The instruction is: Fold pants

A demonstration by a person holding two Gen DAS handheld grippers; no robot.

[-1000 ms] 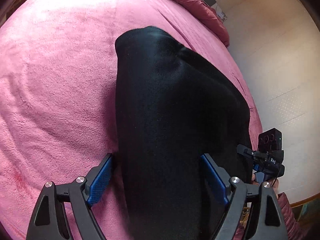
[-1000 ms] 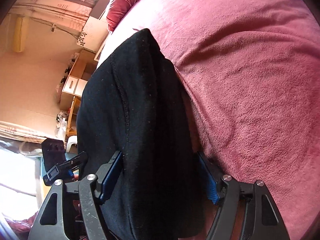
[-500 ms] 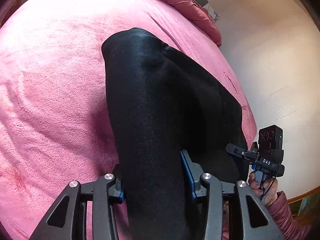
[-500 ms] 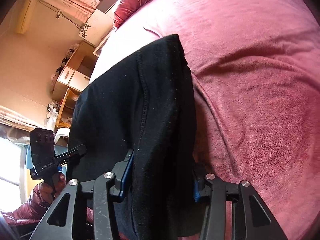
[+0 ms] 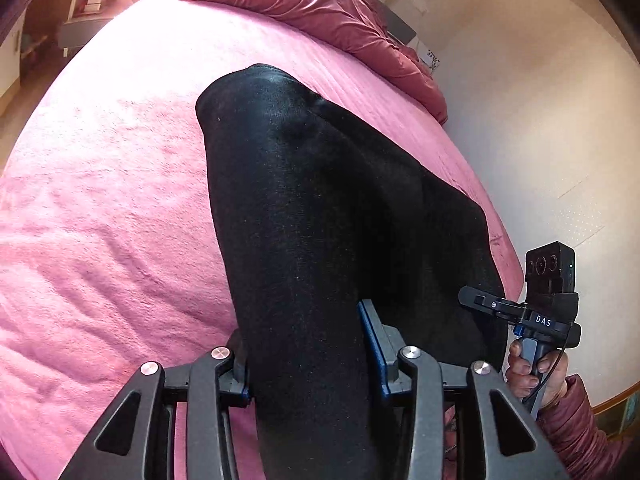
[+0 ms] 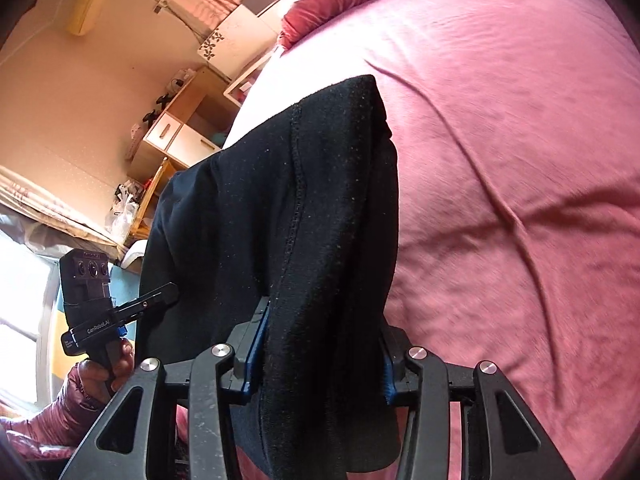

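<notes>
Both grippers' jaws have just been closing. Left gripper (image 5: 310, 354) and right gripper (image 6: 320, 354) each clamp the near edge of the black pants (image 5: 320, 208). Long axis runs away over the pink bed (image 5: 104, 216); far end probably resting there. Both hands equally near.

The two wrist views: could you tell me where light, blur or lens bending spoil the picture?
Left wrist view: sunlight washes out the far top of the pink bedspread, a sheen lies on the fold of the black pants, and the fisheye bows the wall. Right wrist view: the window at lower left is blown white, the bedspread at right smears with motion, and the pants' seam stays sharp.
</notes>
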